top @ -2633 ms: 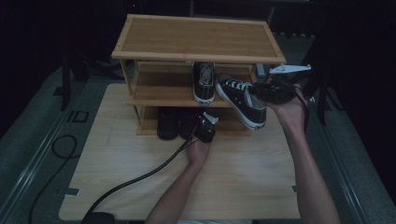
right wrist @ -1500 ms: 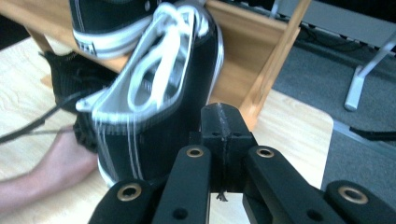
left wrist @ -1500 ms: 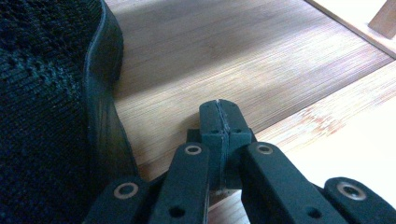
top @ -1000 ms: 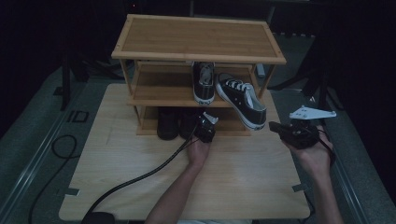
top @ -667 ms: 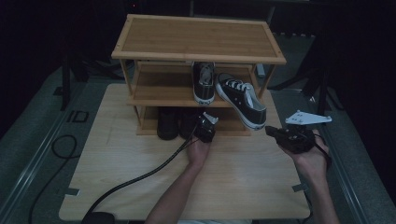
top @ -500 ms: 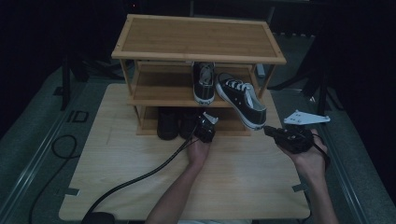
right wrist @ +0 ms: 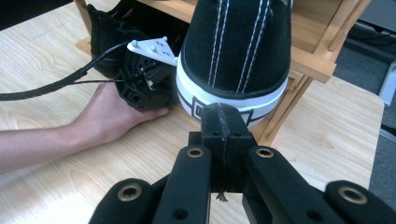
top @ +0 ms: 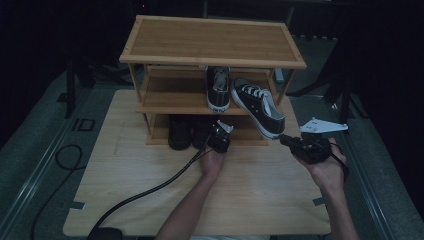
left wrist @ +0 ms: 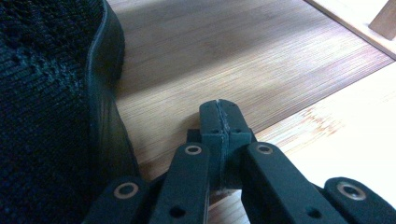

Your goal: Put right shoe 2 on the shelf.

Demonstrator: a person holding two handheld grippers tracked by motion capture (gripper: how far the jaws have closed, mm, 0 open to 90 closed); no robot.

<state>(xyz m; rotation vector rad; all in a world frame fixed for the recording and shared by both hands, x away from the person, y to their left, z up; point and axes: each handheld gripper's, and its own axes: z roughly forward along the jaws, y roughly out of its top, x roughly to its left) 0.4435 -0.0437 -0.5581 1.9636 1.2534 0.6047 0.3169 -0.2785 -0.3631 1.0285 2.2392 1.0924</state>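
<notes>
step in hand: you are seating the canvas sneaker (top: 260, 105) on the middle shelf (top: 172, 100) of the wooden rack (top: 210, 42); this is a judgement from where the tools point.
sneaker: right of centre in the high view, lying skewed, toe toward the back of the rack and heel hanging off the shelf's front edge; its mate (top: 218, 87) stands straight beside it, to its left.
right gripper (top: 289, 143): lower right of the high view, its jaws pressed together with nothing between them, tip just beside the white heel band (right wrist: 233, 100), which sits at centre in the right gripper view; whether it touches cannot be told.
left gripper (top: 216, 134): centre of the high view, at the rack's bottom shelf (left wrist: 224, 60), its jaws also pressed together and empty; a black knit shoe (left wrist: 46, 107) lies at the left edge of the left gripper view.
how to push: you keep the closed tip low on the heel band and press along the shoe's length, so the heel swings in and lines up with its mate.
what to watch: a push high on the black canvas, or off to one side, would likely turn the shoe further or tip it off the edge.
left hand: you hold it quiet, clear of the overhanging heel above it.
done when: the whole sole rests on the shelf, parallel to its mate.
</notes>
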